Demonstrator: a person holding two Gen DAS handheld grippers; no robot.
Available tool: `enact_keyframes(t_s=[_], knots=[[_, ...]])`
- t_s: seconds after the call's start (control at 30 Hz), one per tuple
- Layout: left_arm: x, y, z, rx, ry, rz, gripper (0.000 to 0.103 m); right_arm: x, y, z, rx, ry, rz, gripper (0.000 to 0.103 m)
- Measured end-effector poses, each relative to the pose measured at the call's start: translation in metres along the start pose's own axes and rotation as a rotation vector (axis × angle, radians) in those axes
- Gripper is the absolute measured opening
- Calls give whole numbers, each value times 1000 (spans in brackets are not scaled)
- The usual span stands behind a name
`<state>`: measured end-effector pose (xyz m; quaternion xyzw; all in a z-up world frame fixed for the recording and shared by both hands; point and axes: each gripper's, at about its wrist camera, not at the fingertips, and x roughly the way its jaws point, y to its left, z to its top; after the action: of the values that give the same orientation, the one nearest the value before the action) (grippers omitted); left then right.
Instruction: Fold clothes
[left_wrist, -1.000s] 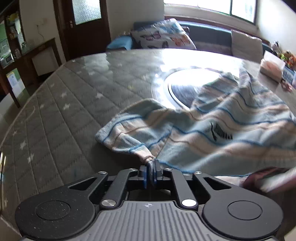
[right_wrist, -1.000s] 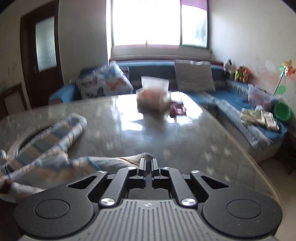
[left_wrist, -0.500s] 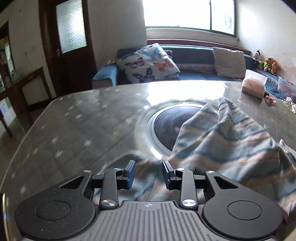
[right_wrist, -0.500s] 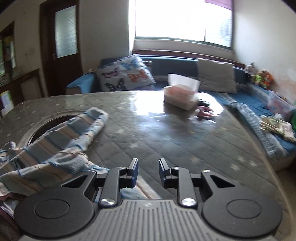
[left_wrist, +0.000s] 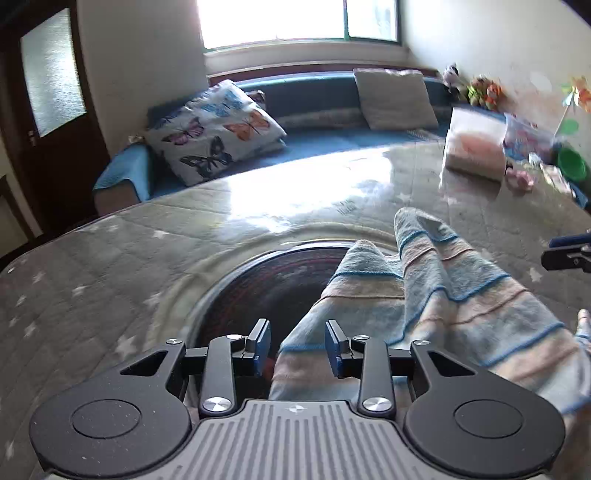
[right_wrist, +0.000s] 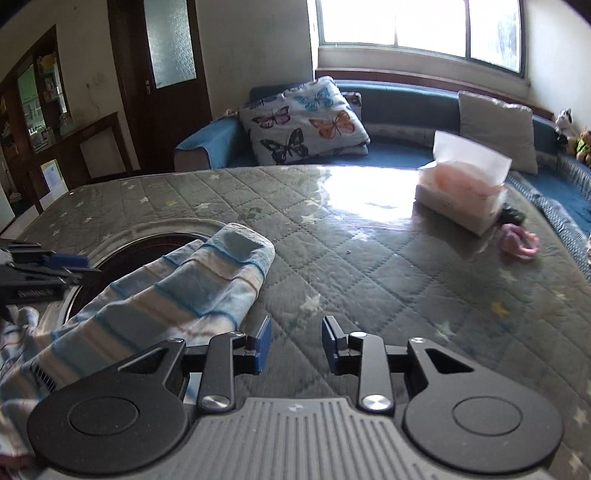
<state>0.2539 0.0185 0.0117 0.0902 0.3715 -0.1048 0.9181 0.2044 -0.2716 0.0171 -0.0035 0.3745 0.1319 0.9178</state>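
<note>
A blue, white and tan striped garment (left_wrist: 443, 306) lies on the quilted table, partly over a dark round inset (left_wrist: 273, 280). My left gripper (left_wrist: 297, 349) is open and empty, with the garment's near edge below and between its jaws. In the right wrist view the garment (right_wrist: 177, 295) lies at the left with a sleeve end pointing away. My right gripper (right_wrist: 295, 345) is open and empty over bare table just right of the garment. The left gripper's tips (right_wrist: 55, 264) show at the left edge there.
A tissue box (right_wrist: 461, 192) and a small pink object (right_wrist: 517, 242) sit on the table's far right. The grey star-quilted table (right_wrist: 369, 280) has a rounded edge. A blue sofa with a butterfly pillow (right_wrist: 303, 122) stands behind it.
Both grippers were shut on the garment a second ago, then opened and let it go. Both have since lifted and swung their view; the garment lies loose on the table.
</note>
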Motion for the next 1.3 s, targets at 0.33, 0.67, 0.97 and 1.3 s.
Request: enact_keyframes(t_s=[0.33, 0.67, 0.97, 1.3], knots=[[42, -6, 6, 24, 26, -101, 19, 57, -9, 12, -2, 73, 4, 34], [-11, 21, 5, -60, -133, 70, 5, 79, 3, 17, 14, 82, 48, 34], [-59, 57, -29, -185, -118, 196, 5, 66, 67, 20, -75, 55, 275, 41], [-59, 73, -67, -235, -7, 207, 5, 42, 98, 12, -178, 37, 377, 46]])
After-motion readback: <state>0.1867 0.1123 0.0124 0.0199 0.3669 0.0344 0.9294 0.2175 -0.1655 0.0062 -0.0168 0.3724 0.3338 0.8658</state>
